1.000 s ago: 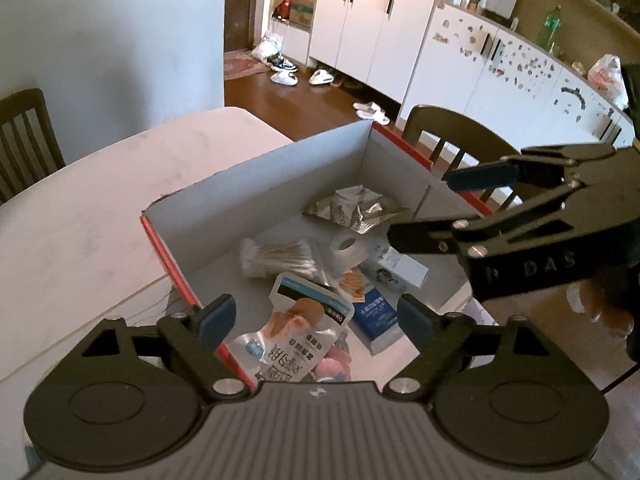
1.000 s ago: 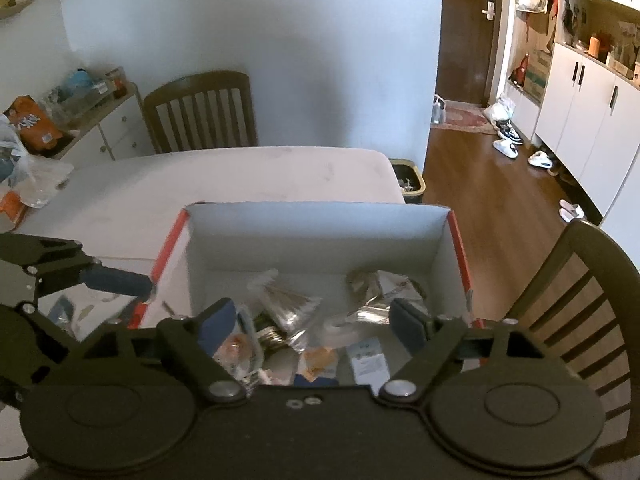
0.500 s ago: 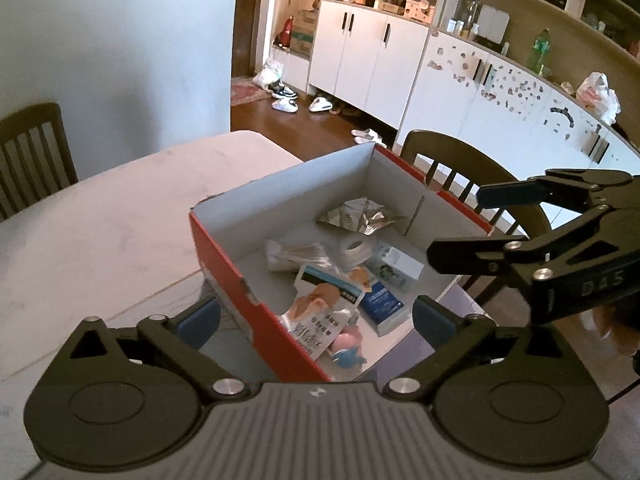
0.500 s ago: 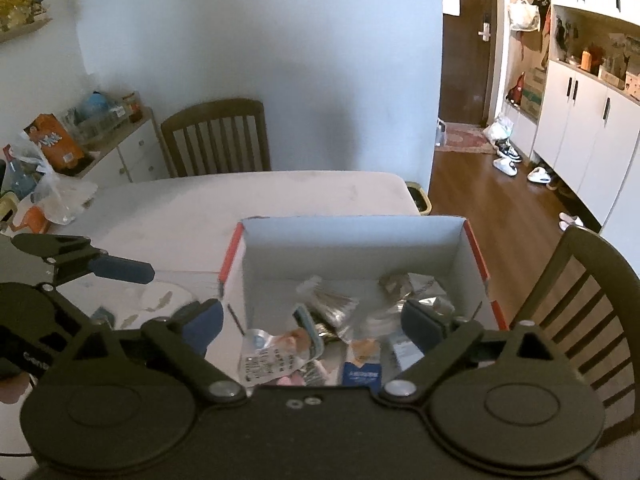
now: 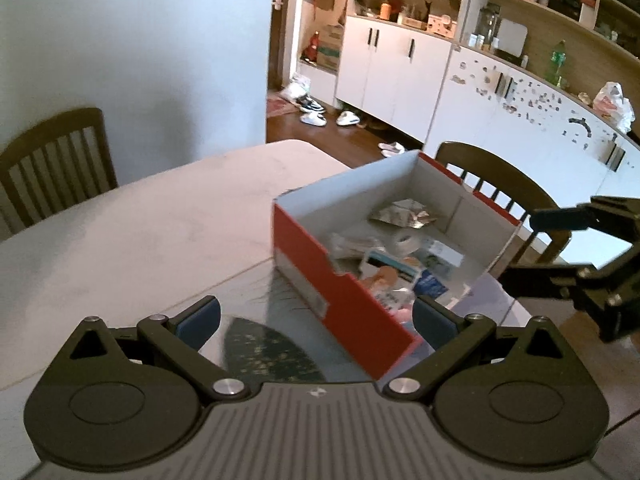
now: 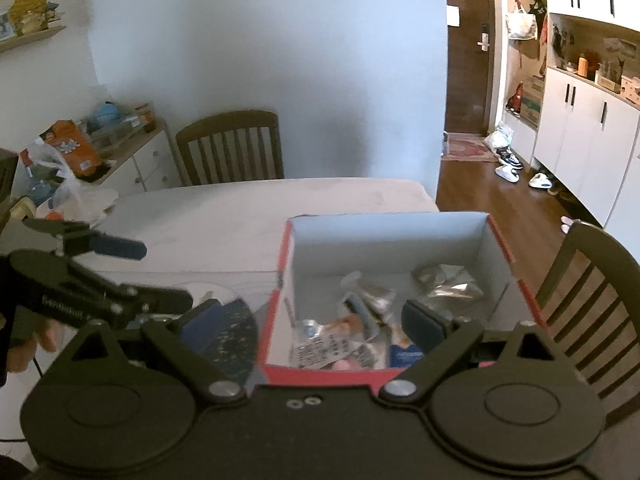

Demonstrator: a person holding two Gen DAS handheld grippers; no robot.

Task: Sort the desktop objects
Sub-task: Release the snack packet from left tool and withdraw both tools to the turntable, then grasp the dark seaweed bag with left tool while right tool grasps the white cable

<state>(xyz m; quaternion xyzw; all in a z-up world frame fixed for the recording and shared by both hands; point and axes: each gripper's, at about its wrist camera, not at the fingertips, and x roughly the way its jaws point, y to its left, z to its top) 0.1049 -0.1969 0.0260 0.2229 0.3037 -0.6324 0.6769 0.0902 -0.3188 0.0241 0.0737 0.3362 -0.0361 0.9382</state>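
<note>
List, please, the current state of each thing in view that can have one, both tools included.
Left tool: open, holding nothing.
Right tool: open, holding nothing.
Red box: lidless, upright on the table, holding packets and small items.
Silver foil packet: crumpled, lying in the box's far corner.

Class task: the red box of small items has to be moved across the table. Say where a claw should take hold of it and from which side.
Grip the box by its left wall, from above: one finger inside, one outside. The top is open, the wall is thin, upright and bare along its rim, and the left claw hangs open nearest that side. The contents lie low, so probably clear of a finger.
</note>
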